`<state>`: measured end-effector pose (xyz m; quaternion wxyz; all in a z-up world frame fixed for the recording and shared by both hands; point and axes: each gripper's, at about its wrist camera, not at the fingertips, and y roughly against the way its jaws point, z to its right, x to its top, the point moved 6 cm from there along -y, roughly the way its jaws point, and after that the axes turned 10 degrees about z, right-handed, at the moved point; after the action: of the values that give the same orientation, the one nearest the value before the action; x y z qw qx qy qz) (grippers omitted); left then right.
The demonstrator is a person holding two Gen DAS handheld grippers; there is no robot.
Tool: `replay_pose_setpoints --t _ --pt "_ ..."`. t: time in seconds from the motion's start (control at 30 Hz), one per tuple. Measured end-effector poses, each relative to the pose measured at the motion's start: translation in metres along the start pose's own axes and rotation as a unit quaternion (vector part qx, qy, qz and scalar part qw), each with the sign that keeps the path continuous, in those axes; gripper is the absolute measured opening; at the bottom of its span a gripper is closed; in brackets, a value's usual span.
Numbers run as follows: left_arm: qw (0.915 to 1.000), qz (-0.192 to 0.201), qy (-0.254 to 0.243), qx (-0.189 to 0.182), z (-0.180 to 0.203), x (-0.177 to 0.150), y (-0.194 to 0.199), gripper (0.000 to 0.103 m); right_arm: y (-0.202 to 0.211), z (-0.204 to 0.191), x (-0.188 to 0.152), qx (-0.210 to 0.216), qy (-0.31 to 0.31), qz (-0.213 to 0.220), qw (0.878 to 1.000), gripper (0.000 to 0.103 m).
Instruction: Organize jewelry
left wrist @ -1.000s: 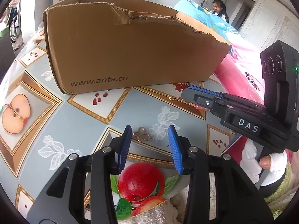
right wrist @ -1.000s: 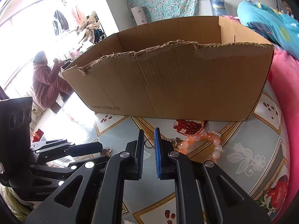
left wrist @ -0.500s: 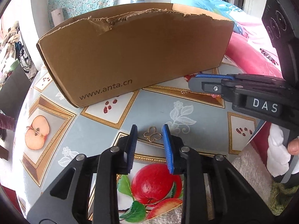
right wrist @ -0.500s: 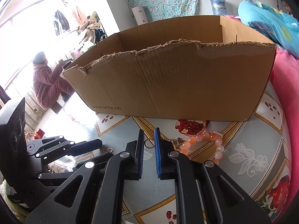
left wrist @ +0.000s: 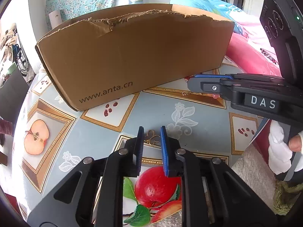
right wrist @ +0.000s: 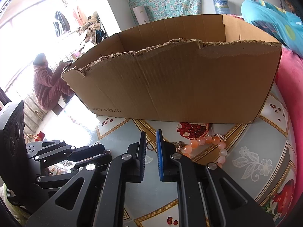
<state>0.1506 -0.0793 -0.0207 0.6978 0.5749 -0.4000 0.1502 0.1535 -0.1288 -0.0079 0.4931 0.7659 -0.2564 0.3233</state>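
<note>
1. Between the left gripper (left wrist: 151, 132) fingers: a small gold clover-shaped charm (left wrist: 151, 139) flat on the desk (left wrist: 155, 111). Fingers have just been closing around it; pads not visibly pressing yet.
2. Right gripper (right wrist: 151, 138) fingers nearly closed, a small metal ring (right wrist: 150, 145) at the tips; grip unclear.
3. Just right of them: orange bead bracelet (right wrist: 210, 143), still on the desk.
4. Cardboard box (right wrist: 180, 87) beyond the fingers; contents hidden. Judgement: early, both pieces still to be boxed.
</note>
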Motion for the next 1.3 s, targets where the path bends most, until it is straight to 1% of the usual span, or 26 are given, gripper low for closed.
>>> replay_pose_setpoints --t 0.2,0.23,0.27,0.33,0.43,0.57,0.6,0.63,0.7,0.8,1.03,1.07,1.13,1.3 --pt "0.9998 0.003 0.016 -0.007 -0.006 0.001 0.007 0.016 0.000 -0.001 0.002 0.000 0.002 0.002 1.000 0.011" --pt "0.9998 0.002 0.017 -0.009 -0.006 0.001 0.008 0.018 0.000 -0.001 0.003 0.001 0.003 0.002 1.000 0.011" --pt "0.9998 0.000 0.017 -0.010 -0.007 0.001 0.008 0.022 0.000 -0.002 0.003 0.001 0.003 0.002 1.000 0.011" --pt "0.9998 -0.003 0.019 -0.010 -0.006 0.000 0.006 0.025 0.000 -0.002 0.003 0.001 0.003 0.003 1.000 0.011" --pt "0.9998 -0.004 0.017 0.001 -0.004 -0.001 0.004 0.025 0.000 -0.003 0.003 0.001 0.004 0.003 1.000 0.011" --pt "0.9997 -0.007 -0.006 0.024 0.004 0.000 0.002 0.025 -0.001 -0.003 0.003 0.001 0.003 0.003 1.000 0.011" --pt "0.9996 -0.010 -0.003 0.026 0.004 0.000 0.002 0.025 -0.001 -0.003 0.003 0.001 0.002 0.003 1.000 0.011" --pt "0.9996 -0.012 0.001 0.027 0.004 0.000 0.002 0.024 -0.001 -0.003 0.003 0.002 0.001 0.003 1.000 0.011" --pt "0.9994 -0.017 0.003 0.030 0.006 0.001 0.002 0.019 -0.001 -0.004 0.003 0.003 0.001 0.003 1.000 0.011" --pt "0.9992 -0.020 0.003 0.035 0.007 0.001 0.002 0.019 -0.002 -0.005 0.004 0.005 0.002 0.003 1.000 0.011" --pt "0.9994 -0.019 0.005 0.028 0.006 0.002 0.001 0.019 -0.001 -0.005 0.006 0.007 0.003 0.008 1.000 0.011" --pt "0.9995 -0.018 0.007 0.026 0.006 0.002 0.000 0.017 0.000 -0.006 0.006 0.007 0.003 0.009 1.000 0.011" --pt "0.9995 -0.017 0.010 0.023 0.004 0.002 0.001 0.000 0.001 -0.006 0.007 0.006 0.004 0.011 1.000 0.011" --pt "0.9995 -0.015 0.024 0.012 -0.001 -0.001 0.005 0.000 0.006 -0.006 0.006 0.004 0.006 0.014 1.000 0.011"
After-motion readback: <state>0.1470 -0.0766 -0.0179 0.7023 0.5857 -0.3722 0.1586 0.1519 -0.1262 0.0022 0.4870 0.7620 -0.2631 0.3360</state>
